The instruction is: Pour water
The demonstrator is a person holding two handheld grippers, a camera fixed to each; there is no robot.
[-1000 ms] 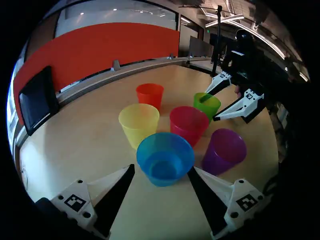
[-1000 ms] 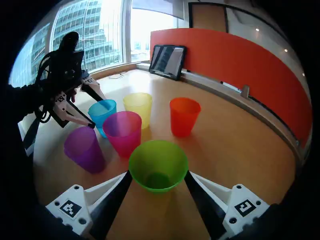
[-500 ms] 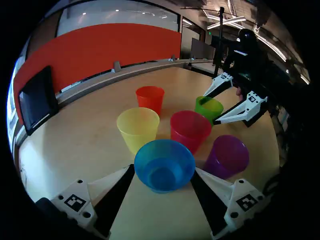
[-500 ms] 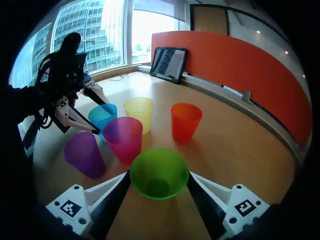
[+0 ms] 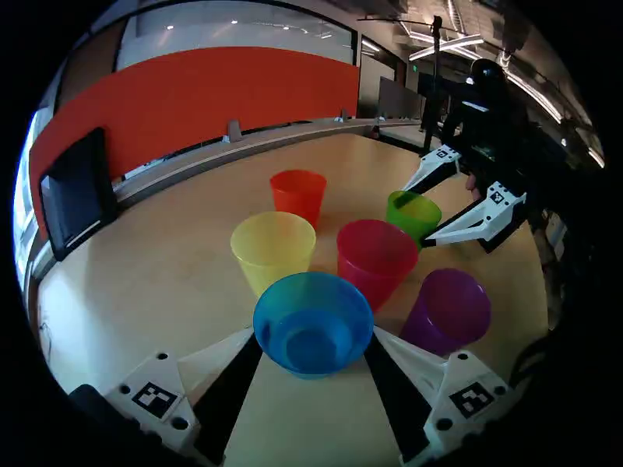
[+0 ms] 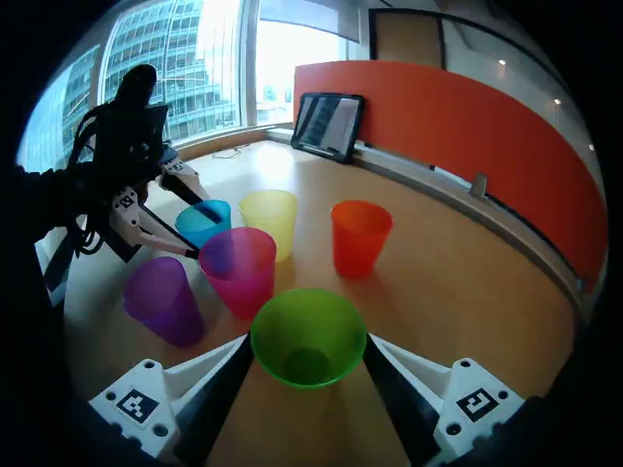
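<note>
Left gripper view has the blue cup (image 5: 313, 323) right up front, upright, sitting between the two white fingers of the left gripper (image 5: 311, 344). Both fingers are pressed against its sides, so that claw is grasping it. I can't tell if there's any water in it, the plastic is see-through and just looks darker at the bottom. Same deal over in the right gripper view: the green cup (image 6: 308, 336) is upright and clamped between the fingers of the right gripper (image 6: 307, 348), one finger on each side of it. Can't say for sure whether either cup is resting on the wooden table (image 5: 156, 265) or a bit off it. Between the two held cups stands the pink cup (image 5: 374, 257), near both of them. The yellow cup (image 5: 272, 247) is just beside the blue one, on its far left side in the left gripper view, and the orange cup (image 5: 298, 194) is farther back behind the yellow and pink ones. The purple cup (image 5: 450, 307) sits off to the right of the blue cup in that view, just beside the pink one. All four are upright and look empty. Further out, a dark tablet (image 5: 74, 194) leans against the ledge under the orange wall (image 5: 195, 93), and big windows (image 6: 179, 70) show in the right gripper view.
</note>
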